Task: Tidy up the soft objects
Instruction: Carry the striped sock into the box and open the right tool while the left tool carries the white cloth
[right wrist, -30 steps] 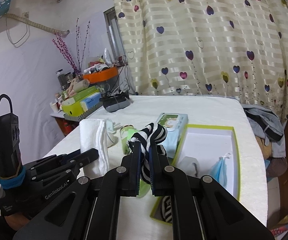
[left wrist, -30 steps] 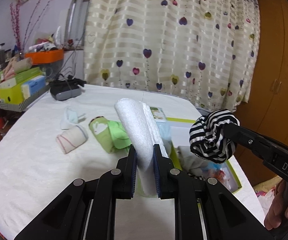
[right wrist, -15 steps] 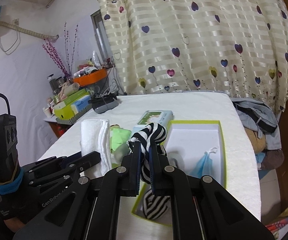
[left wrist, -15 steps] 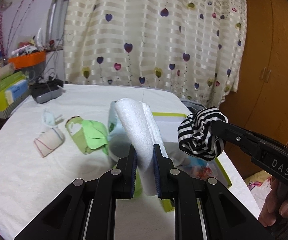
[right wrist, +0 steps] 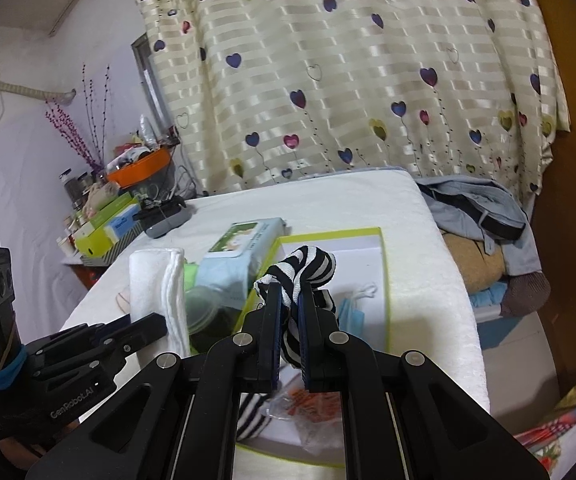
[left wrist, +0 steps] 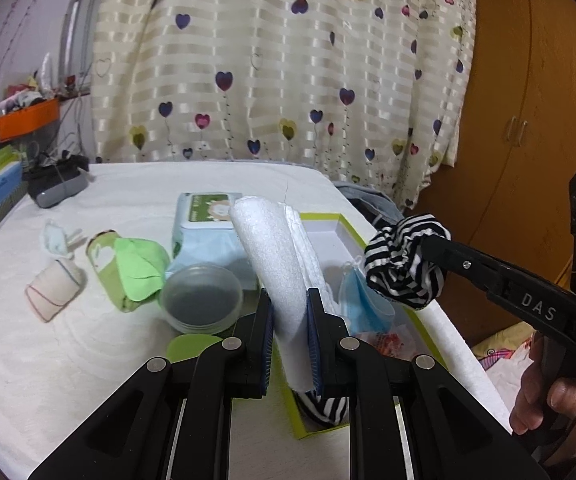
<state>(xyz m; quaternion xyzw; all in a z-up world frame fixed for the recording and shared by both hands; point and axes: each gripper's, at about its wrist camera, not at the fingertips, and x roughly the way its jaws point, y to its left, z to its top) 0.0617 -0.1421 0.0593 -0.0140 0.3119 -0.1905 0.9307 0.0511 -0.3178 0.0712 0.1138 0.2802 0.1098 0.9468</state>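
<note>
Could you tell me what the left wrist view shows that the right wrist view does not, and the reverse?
Only the left wrist view shows the small rolled cloth on the table and the wooden cabinet. Only the right wrist view shows the heap of clothes beyond the table's edge. Both show the white towel clamped in the left gripper, the striped cloth in the right gripper, and the green-rimmed box.

We see a folded white towel (left wrist: 272,256) held upright and a bunched black-and-white striped cloth (right wrist: 307,272) held above a green-rimmed white box (right wrist: 383,280).
</note>
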